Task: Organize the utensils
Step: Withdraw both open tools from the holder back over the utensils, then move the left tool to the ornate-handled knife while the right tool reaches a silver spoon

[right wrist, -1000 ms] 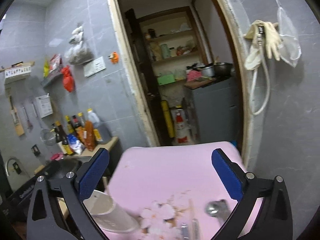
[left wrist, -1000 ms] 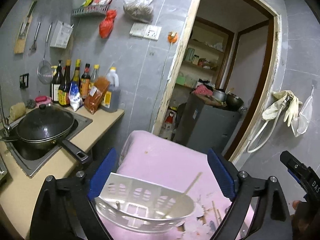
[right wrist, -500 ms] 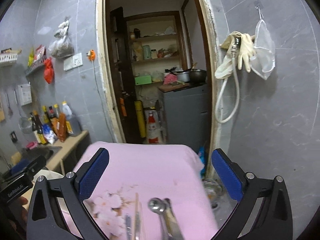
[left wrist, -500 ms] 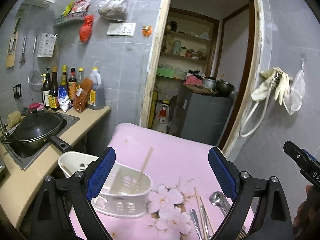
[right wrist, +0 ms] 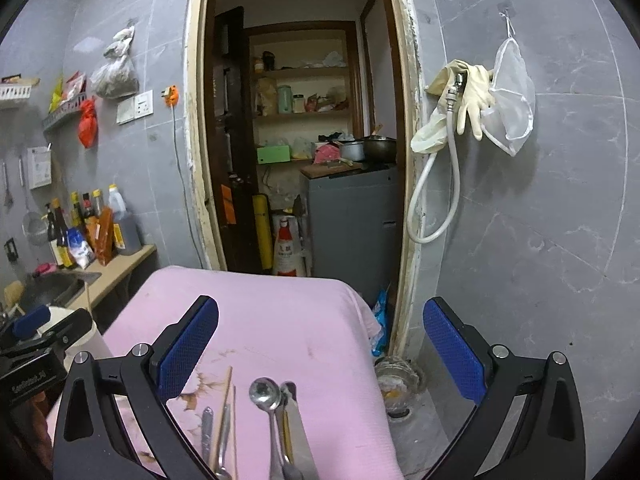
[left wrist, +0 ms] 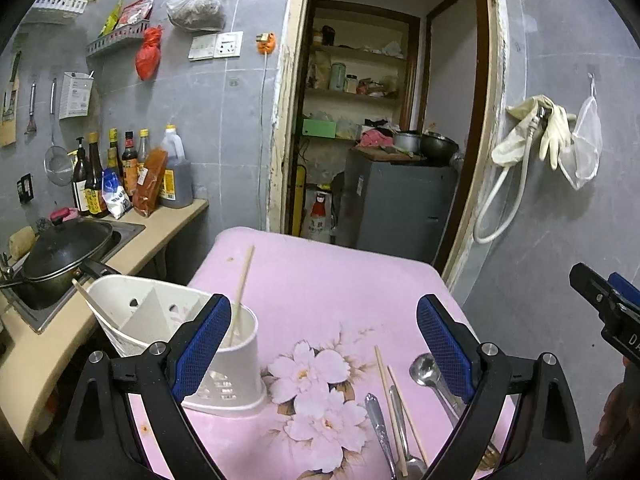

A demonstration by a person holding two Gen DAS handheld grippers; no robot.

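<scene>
Both the left claw (left wrist: 320,344) and the right claw (right wrist: 320,354) hang wide open and empty over the pink bench (left wrist: 320,276), whose far half lies bare to its edge. A white utensil holder (left wrist: 160,328) with two chopsticks stands at the left edge; spoons (right wrist: 262,394) and loose chopsticks (left wrist: 384,380) lie near the right.

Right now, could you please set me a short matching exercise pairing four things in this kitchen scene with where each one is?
Things:
1. wok
2. spoon
3. gloves
4. chopstick

Places:
A. hanging on the wall right of the doorway
B. standing in the white holder
C. in the sink
D. lying on the pink cloth

Pairs: 1-C, 2-D, 3-A, 4-B
</scene>
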